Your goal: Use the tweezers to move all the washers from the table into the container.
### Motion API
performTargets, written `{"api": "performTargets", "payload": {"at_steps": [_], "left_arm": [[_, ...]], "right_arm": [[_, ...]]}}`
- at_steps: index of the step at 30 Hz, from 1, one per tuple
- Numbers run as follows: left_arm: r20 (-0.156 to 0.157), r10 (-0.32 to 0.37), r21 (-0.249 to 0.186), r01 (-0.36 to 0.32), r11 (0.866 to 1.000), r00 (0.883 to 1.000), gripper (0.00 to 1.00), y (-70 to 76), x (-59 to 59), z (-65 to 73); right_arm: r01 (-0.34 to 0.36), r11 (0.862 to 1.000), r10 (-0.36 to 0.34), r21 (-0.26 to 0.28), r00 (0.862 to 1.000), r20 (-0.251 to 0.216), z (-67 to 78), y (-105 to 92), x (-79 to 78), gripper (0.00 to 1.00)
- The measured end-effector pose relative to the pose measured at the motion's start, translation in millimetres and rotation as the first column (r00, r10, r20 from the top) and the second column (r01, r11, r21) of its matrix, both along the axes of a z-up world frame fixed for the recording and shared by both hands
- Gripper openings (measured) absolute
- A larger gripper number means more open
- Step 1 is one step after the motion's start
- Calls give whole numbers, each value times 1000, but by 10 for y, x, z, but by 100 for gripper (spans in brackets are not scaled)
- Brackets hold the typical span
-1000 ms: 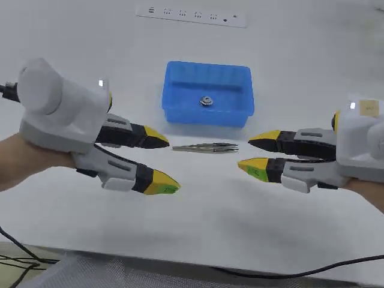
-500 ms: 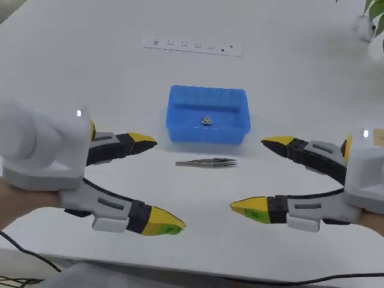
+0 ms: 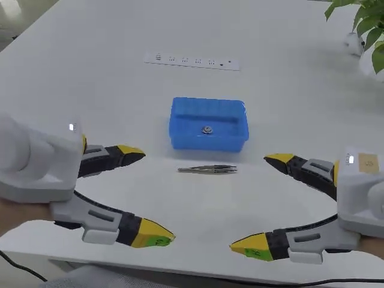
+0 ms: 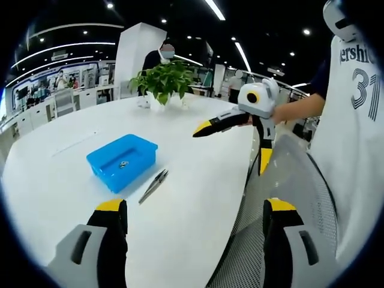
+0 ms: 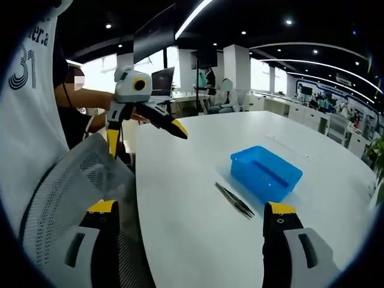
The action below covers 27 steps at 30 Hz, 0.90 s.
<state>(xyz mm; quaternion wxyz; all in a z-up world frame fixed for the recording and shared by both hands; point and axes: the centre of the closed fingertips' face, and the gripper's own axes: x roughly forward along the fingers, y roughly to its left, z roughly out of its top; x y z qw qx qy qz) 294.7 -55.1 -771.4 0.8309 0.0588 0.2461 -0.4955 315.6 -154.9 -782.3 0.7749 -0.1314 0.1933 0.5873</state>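
At lower left of head view, left gripper (image 3: 150,195) hangs above the near edge of the white table (image 3: 90,72). Jaws spread wide, nothing betw. them. Its body is cut off by the left frame edge.

Upper centre: white power strip (image 3: 192,60).

Centre: blue container (image 3: 204,143) w/ one washer (image 3: 207,129) on its floor, too small to make out detail. Just below the container, not touching it, the tweezers (image 3: 207,170) lie flat on the table. Long axis runs left-right across the frame, approx. parallel to the container's near wall. Can't tell which end is the tip.

Lower right: right gripper (image 3: 257,203), jaws likewise wide apart & empty, body cut by the right edge. Tweezers sit betw. the two grippers, well apart from both.

Upper right corner: plant (image 3: 366,24), leaves cropped by the frame.
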Motion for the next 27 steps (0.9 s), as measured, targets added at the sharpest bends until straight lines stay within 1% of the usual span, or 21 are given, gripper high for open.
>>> {"api": "performTargets", "payload": {"at_steps": [1,4,6,8,13,16,17,18,20,22,24,27], "left_arm": [[2,-2,5,2,1000,1000,99,3,-12,-2],[7,-3,4,3,1000,1000,99,-1,-30,16],[10,0,7,0,1000,1000,99,2,-28,21],[8,6,19,-7,1000,1000,100,17,-23,13],[22,11,11,-11,1000,1000,100,16,-20,60],[25,22,23,-23,999,999,100,35,-4,62],[24,23,23,-24,999,999,100,37,-1,63],[15,20,21,-21,1000,1000,100,37,-3,65],[16,17,22,-18,1000,1000,100,35,3,73],[10,0,21,0,1000,1000,100,13,-8,89],[12,-16,22,16,1000,1000,100,-6,-16,97],[8,-27,26,27,999,1000,100,-18,-16,92]], "right_arm": [[1,1000,-1,0,1000,10,12,-2,6,100],[9,1000,-9,13,1000,6,44,-8,5,100],[12,1000,-12,9,1000,4,45,-21,9,100],[21,1000,-21,7,1000,0,49,-35,15,100],[35,999,-35,4,999,-1,58,-71,36,100],[42,999,-42,-1,999,-1,56,-90,49,100],[42,999,-42,-3,999,0,55,-91,50,100],[43,999,-43,-5,999,-1,52,-95,53,100],[51,999,-51,-9,999,2,56,-108,74,100],[56,998,-56,-3,998,3,73,-112,85,100],[60,998,-60,-1,998,3,76,-118,96,100],[59,998,-59,-12,998,3,66,-131,98,100]]}}
